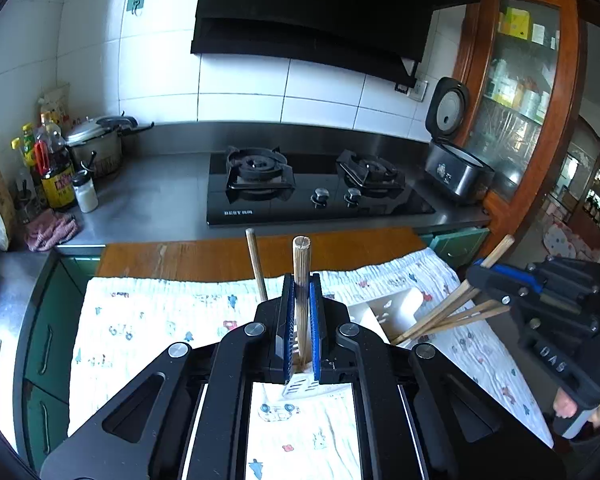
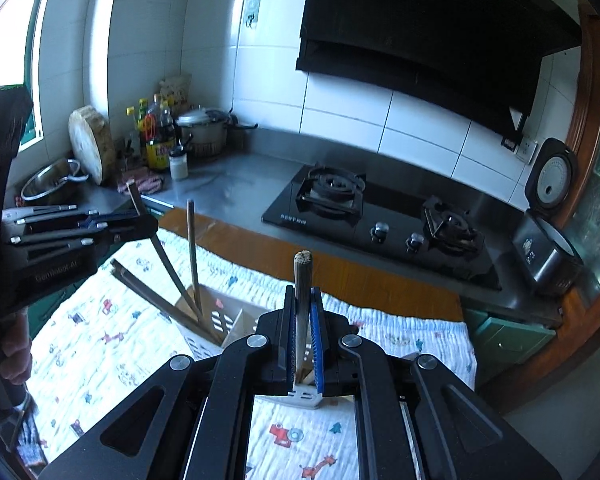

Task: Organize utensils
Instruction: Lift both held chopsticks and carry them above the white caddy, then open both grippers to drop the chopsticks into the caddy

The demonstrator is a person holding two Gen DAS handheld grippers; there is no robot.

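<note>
My left gripper (image 1: 302, 280) is shut on a bamboo chopstick (image 1: 301, 264) that stands upright, its lower end down in the white slotted utensil holder (image 1: 404, 304). A second chopstick (image 1: 256, 264) rises just behind it. To the right, my right gripper (image 1: 476, 271) is shut on another chopstick (image 1: 498, 253) slanting into the same holder, beside several leaning chopsticks (image 1: 452, 314). In the right wrist view the right gripper (image 2: 303, 292) clamps its chopstick (image 2: 301, 276) over the holder (image 2: 236, 320). The left gripper (image 2: 148, 226) holds a slanted chopstick (image 2: 166, 258) at the left.
The holder stands on a patterned white cloth (image 1: 160, 320) over a wooden table (image 1: 204, 256). Behind is a steel counter with a black gas hob (image 1: 316, 188), an open rice cooker (image 1: 456, 172), bottles (image 1: 56, 176) and a pot (image 1: 96, 144). A wooden cabinet (image 1: 520, 80) stands right.
</note>
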